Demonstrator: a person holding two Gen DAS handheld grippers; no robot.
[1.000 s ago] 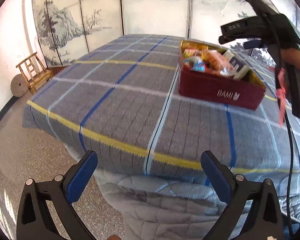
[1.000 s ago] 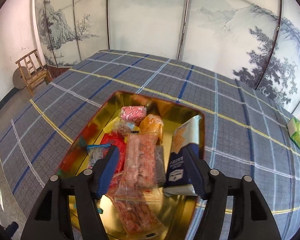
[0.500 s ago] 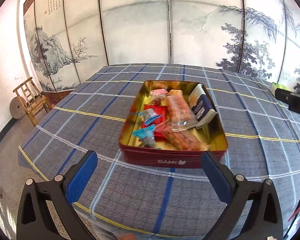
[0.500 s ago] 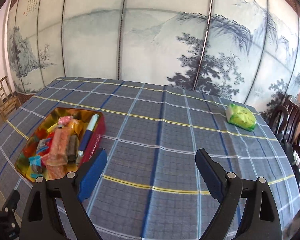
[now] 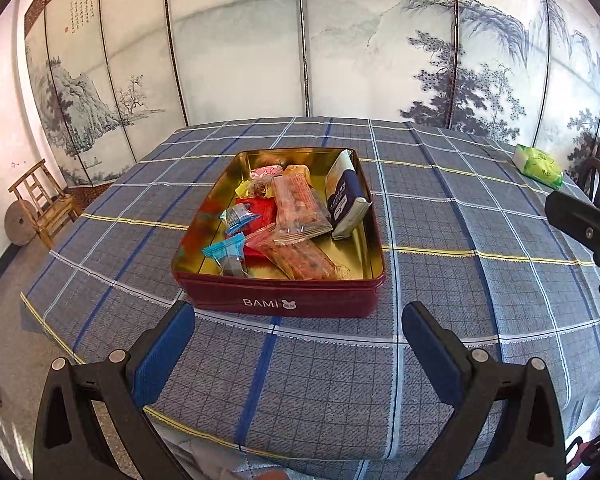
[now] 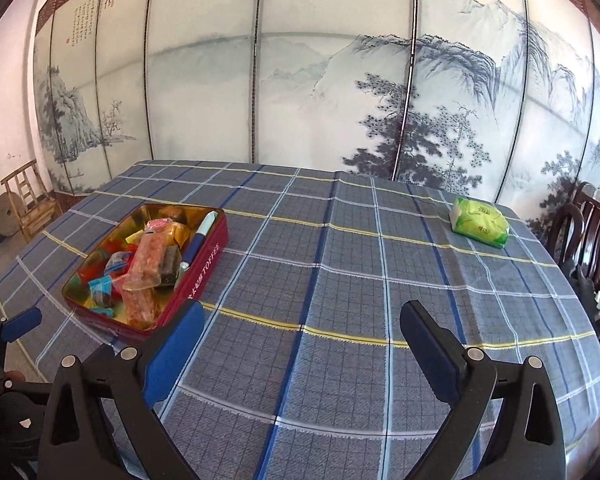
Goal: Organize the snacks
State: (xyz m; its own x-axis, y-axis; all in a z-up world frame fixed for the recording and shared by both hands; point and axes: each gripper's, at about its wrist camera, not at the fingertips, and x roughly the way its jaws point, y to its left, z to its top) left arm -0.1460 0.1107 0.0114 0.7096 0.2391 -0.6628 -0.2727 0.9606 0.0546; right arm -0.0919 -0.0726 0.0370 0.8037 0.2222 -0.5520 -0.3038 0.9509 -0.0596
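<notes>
**On the checked cloth: a red tin full of snacks**

At the middle of your left wrist view sits the red tin [image 5: 278, 304], open on top, with gold inside walls and the word BAMI on its near side. It is full of snacks. A long clear pack of pink pieces [image 5: 298, 204] lies on top of the pile. A white and dark blue pack [image 5: 346, 196] leans against the right wall of the tin. Two small blue wrapped sweets [image 5: 230, 250] lie at the left, near the front.

Your left gripper [image 5: 298, 336] is at the bottom of that view, spread wide, with nothing between its blue pads. It is just in front of the tin and not touching it.

Your right gripper [image 6: 302, 334] is also spread wide and holds nothing. In its view the tin is at the left middle, and the cloth below the pads is bare.

A green pack [image 6: 479, 222] lies by itself at the upper right of the right wrist view, well apart from the tin.

Everything rests on a table with a grey, blue and yellow checked cloth [image 6: 340, 264]. Behind it stands a painted screen [image 6: 340, 80] with mountains and trees. A small wooden chair [image 5: 42, 204] is at the left edge.
</notes>
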